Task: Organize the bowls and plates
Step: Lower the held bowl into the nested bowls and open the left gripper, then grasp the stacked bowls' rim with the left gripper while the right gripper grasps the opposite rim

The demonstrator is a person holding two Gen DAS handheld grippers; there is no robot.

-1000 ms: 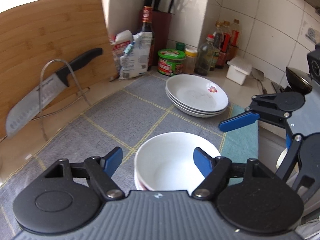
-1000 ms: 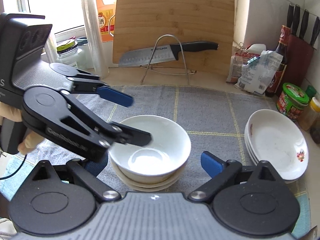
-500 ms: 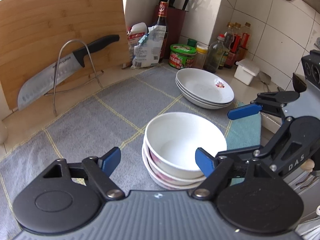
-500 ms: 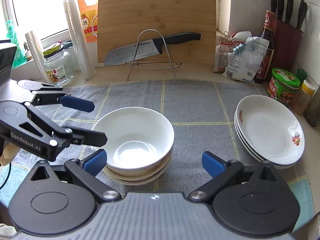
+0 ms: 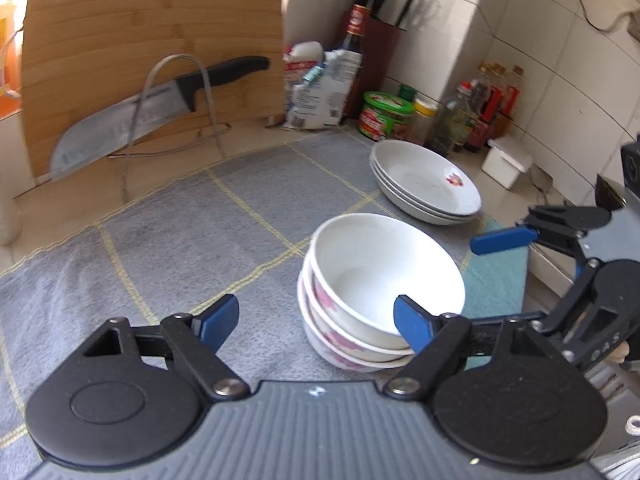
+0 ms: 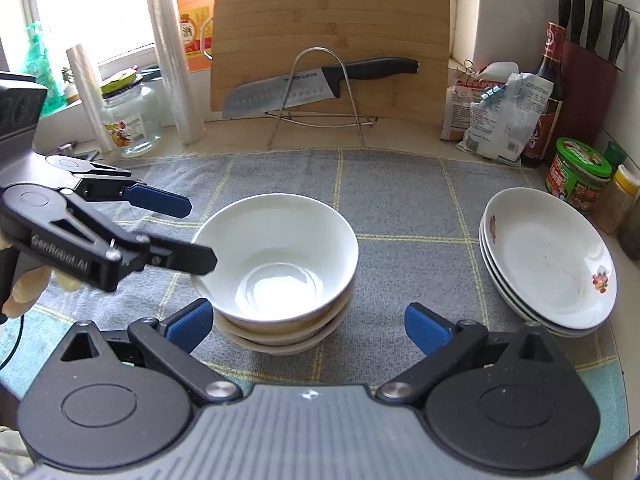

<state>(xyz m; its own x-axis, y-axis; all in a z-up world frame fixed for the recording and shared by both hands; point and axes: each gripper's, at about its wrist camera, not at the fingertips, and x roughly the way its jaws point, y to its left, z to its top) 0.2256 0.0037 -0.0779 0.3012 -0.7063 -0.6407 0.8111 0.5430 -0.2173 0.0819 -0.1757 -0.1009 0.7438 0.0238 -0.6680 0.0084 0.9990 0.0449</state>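
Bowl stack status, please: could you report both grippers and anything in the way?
Left gripper opening, empty. Right gripper open, empty. Bowl stack on mat, plates stacked alongside. Nothing blocking.

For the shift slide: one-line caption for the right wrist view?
Stacked bowls and stacked plates on the grey mat; left gripper opening, empty, beside the top bowl.

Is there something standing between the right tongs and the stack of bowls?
Nothing visible does. The right tongs are open with the stack of bowls directly ahead on the grey cloth. The left tongs, still opening and empty, hover at the stack's left rim, not in the path.
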